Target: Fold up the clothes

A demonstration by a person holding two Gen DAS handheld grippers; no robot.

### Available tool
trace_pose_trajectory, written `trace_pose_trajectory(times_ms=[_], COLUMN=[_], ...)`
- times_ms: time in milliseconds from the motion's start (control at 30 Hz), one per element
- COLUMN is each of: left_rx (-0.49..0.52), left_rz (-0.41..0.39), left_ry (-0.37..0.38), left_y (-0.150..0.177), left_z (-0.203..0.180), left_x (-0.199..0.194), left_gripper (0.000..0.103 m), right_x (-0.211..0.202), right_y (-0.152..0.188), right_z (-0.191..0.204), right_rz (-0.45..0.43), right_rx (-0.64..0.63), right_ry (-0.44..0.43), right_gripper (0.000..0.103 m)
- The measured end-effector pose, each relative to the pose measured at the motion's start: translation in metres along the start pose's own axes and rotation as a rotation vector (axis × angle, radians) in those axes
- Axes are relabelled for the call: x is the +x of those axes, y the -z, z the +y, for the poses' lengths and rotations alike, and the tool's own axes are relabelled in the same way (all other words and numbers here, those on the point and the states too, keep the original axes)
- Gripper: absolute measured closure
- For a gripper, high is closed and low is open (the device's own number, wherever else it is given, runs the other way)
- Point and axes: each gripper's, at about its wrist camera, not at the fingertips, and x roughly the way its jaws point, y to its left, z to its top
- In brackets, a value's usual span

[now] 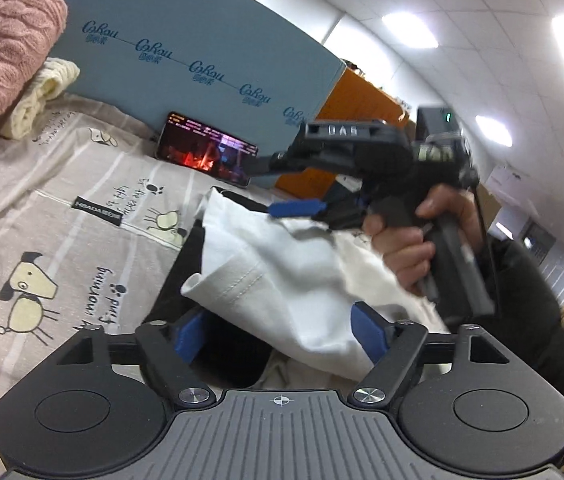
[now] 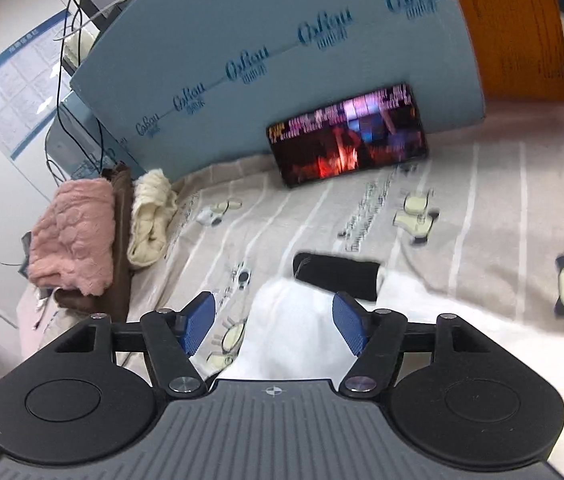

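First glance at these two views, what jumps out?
A white garment lifted off the printed bedsheet, bunched between the open left gripper and the right gripper. Behind it, a glowing phone leans on a blue board; pink and cream knits are stacked far left.

Both the left claw and the right claw have their blue fingers spread wide.

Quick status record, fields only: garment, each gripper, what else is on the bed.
garment: white garment with black parts, bunched on the printed sheet
left gripper: open, cloth between fingers
right gripper: open, over white cloth
stack: pink knit, cream knit, folded
phone: leaning on blue board, screen lit
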Motion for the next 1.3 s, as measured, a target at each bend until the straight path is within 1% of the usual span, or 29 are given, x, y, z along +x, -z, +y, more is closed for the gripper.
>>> trace_pose_trajectory(times_ms=[67, 100, 133, 167, 233, 300, 333, 367, 467, 533, 633, 700, 767, 800, 900, 1000, 1067, 1133, 1167, 1300], left_rx=[0.047, 0.085, 0.120, 0.152, 0.258, 0.403, 0.448, 0.444, 0.400, 0.373, 0.316, 0.257, 0.154, 0.089, -0.095, -0.247, -0.327, -0.340, -0.337, -0.322], left_rz=[-0.065, -0.099, -0.137, -0.170, -0.159, -0.080, -0.046, -0.015, 0.074, 0.105, 0.098, 0.066, 0.056, 0.058, 0.104, 0.151, 0.188, 0.217, 0.217, 0.230], left_ry=[-0.080, -0.127, -0.153, -0.155, -0.162, -0.248, -0.305, -0.330, -0.381, -0.389, -0.375, -0.378, -0.346, -0.311, -0.182, -0.086, -0.043, -0.045, -0.045, -0.010], left_y=[-0.004, -0.006, -0.007, -0.007, -0.006, 0.000, 0.002, 0.002, -0.001, -0.003, -0.006, -0.008, -0.016, -0.020, -0.023, -0.021, -0.019, -0.017, -0.017, -0.015], left_z=[-0.006, -0.011, -0.015, -0.020, -0.034, -0.048, -0.051, -0.049, -0.039, -0.032, -0.023, -0.018, -0.008, -0.002, 0.015, 0.028, 0.032, 0.030, 0.027, 0.017], left_x=[-0.007, -0.010, -0.014, -0.016, -0.014, -0.002, 0.004, 0.007, 0.014, 0.016, 0.012, 0.005, -0.003, -0.008, -0.016, -0.016, -0.011, -0.004, -0.001, 0.017], left_gripper=[0.023, 0.021, 0.019, 0.016, 0.015, 0.015, 0.015, 0.015, 0.014, 0.014, 0.013, 0.013, 0.013, 0.013, 0.013, 0.013, 0.013, 0.013, 0.013, 0.012], right_x=[0.000, -0.001, -0.002, -0.004, -0.007, -0.012, -0.015, -0.019, -0.032, -0.041, -0.051, -0.060, -0.077, -0.087, -0.114, -0.133, -0.136, -0.136, -0.135, -0.128], right_y=[0.005, 0.007, 0.009, 0.011, 0.013, 0.017, 0.019, 0.022, 0.029, 0.033, 0.036, 0.036, 0.036, 0.037, 0.040, 0.045, 0.048, 0.052, 0.053, 0.057], right_z=[-0.004, -0.004, -0.004, -0.004, -0.004, -0.003, -0.003, -0.003, -0.008, -0.014, -0.029, -0.043, -0.053, -0.059, -0.073, -0.087, -0.096, -0.104, -0.106, -0.115], right_rz=[0.019, 0.015, 0.011, 0.007, -0.003, -0.019, -0.027, -0.033, -0.049, -0.060, -0.086, -0.127, -0.195, -0.228, -0.307, -0.337, -0.319, -0.293, -0.277, -0.239], right_rx=[0.020, 0.020, 0.020, 0.021, 0.025, 0.028, 0.030, 0.032, 0.038, 0.027, 0.044, 0.081, 0.109, 0.124, 0.161, 0.182, 0.205, 0.230, 0.242, 0.282], right_ry=[-0.036, -0.037, -0.039, -0.044, -0.057, -0.062, -0.064, -0.067, -0.085, -0.084, -0.020, 0.023, 0.056, 0.060, 0.068, 0.091, 0.097, 0.098, 0.091, 0.071], right_gripper=[0.040, 0.038, 0.038, 0.038, 0.037, 0.037, 0.036, 0.036, 0.035, 0.031, 0.030, 0.031, 0.030, 0.030, 0.026, 0.024, 0.024, 0.024, 0.024, 0.023])
